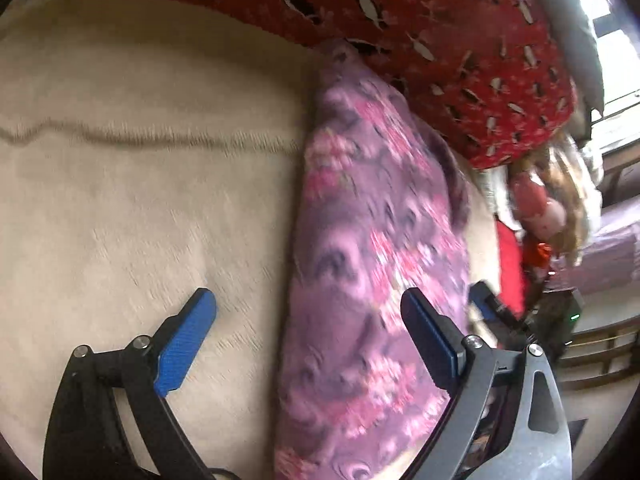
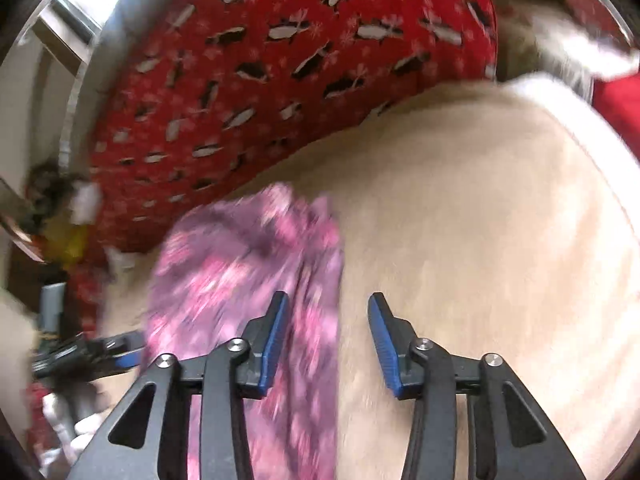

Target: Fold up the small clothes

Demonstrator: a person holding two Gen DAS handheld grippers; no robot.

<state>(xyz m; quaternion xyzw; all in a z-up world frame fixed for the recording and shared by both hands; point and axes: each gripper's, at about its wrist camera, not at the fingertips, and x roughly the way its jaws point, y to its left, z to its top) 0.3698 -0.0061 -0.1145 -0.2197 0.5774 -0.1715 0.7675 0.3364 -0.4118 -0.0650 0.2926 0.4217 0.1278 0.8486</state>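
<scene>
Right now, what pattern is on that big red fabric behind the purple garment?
Small black-and-white penguins with pale snowflakes on the red fabric, clearest in the right wrist view.

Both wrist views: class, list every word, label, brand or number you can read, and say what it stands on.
None can be read.
Red blanket: penguin and snowflake pictures only, no lettering.
Purple floral garment: blurred pattern, no label visible.

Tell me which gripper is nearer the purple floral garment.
Right, marginally. The right gripper straddles the purple floral garment's edge, one finger over the cloth. The left gripper is open, the garment's edge between its fingers; neither grips it.
</scene>
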